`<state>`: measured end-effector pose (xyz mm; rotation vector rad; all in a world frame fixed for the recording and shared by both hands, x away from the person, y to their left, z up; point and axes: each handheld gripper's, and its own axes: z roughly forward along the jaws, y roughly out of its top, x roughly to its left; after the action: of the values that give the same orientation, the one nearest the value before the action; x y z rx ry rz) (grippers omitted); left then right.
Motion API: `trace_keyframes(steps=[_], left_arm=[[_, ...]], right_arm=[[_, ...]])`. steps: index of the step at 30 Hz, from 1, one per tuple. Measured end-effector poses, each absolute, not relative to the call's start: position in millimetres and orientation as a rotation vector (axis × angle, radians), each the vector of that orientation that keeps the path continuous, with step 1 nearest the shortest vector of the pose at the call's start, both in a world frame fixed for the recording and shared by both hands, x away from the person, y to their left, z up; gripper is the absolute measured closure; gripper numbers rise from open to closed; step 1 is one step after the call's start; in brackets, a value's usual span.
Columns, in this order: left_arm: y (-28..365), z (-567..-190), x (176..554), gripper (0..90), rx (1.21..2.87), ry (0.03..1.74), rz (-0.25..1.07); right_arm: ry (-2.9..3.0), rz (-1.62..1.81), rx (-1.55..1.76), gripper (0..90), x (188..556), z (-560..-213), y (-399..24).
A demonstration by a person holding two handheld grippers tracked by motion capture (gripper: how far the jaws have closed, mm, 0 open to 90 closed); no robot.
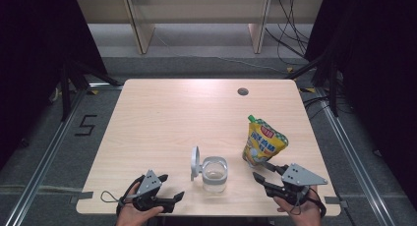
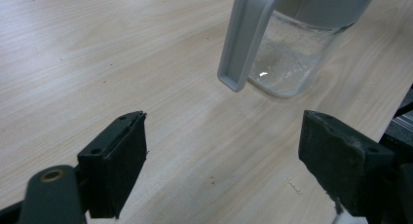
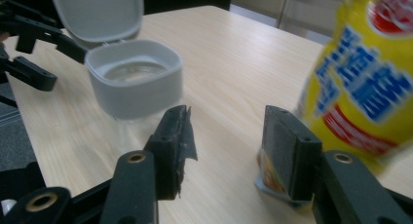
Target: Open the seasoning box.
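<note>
My left gripper spread wide over bare table, nothing between its jaws, clear jar with flipped-up grey lid just ahead, my right gripper parted, empty, yellow pouch standing just beyond its right jaw

a "5" is marked on the floor (pouch lettering unreadable).

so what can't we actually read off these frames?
- Pouch print: blurred in right gripper view, too small in high view.
- Pouch top: cut off by the right gripper view's upper edge.
- Jar rim and lid: cut off by the left gripper view's top edge.
- Jar contents: too faint to identify.
</note>
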<state>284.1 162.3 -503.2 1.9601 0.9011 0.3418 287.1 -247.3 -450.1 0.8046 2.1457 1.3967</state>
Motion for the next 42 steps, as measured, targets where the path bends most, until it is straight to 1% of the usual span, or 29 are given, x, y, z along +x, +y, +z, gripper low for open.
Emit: trace_keyframes(steps=[8, 11, 13, 16, 19, 20, 21, 22, 24, 29, 30, 32, 42], left_arm=[[161.1, -502.5, 284.4, 17.1, 1.96, 0.891, 0.346], [160.9, -502.4, 284.7, 17.2, 1.957, 0.884, 0.353], [160.0, -502.4, 284.8, 17.1, 1.942, 0.889, 0.346], [160.8, -502.2, 285.7, 17.1, 1.95, 0.888, 0.346], [159.3, -501.9, 286.2, 17.1, 1.948, 0.887, 0.344], [158.5, -501.6, 286.5, 17.1, 1.95, 0.887, 0.344], [158.0, -501.0, 286.7, 17.1, 1.96, 0.886, 0.351], [156.4, -501.4, 287.2, 17.2, 1.95, 0.884, 0.339], [154.3, -501.8, 287.2, 17.2, 1.938, 0.881, 0.334], [154.4, -501.6, 287.4, 17.2, 1.925, 0.888, 0.329], [155.8, -501.2, 287.9, 17.1, 1.944, 0.885, 0.338], [154.2, -501.2, 286.4, 17.1, 1.918, 0.912, 0.33], [153.6, -499.8, 286.9, 17.2, 1.941, 0.878, 0.343]], right_arm=[[2.13, 1.339, 0.909, 43.8, 289.3, -463.5, -267.5], [2.115, 1.33, 1.026, 35.5, 290.0, -467.5, -271.8], [2.113, 1.319, 0.981, 34.8, 296.9, -471.5, -278.4], [2.1, 1.329, 1.029, 30.3, 300.2, -475.4, -281.3], [2.079, 1.3, 1.082, 20.8, 301.7, -478.3, -279.7], [2.08, 1.289, 1.078, 20.5, 304.2, -480.8, -279.2], [2.106, 1.287, 1.049, 23.4, 306.9, -482.9, -279.6], [2.114, 1.274, 1.041, 23.7, 307.7, -484.0, -280.0], [2.111, 1.277, 1.038, 19.2, 313.1, -487.8, -279.7], [2.098, 1.266, 1.078, 16.8, 315.7, -490.4, -276.9], [2.11, 1.267, 1.032, 16.4, 318.0, -491.0, -277.4], [2.106, 1.276, 1.031, 16.3, 318.5, -492.1, -276.4], [2.104, 1.246, 1.02, 15.8, 328.6, -500.0, -275.5]])
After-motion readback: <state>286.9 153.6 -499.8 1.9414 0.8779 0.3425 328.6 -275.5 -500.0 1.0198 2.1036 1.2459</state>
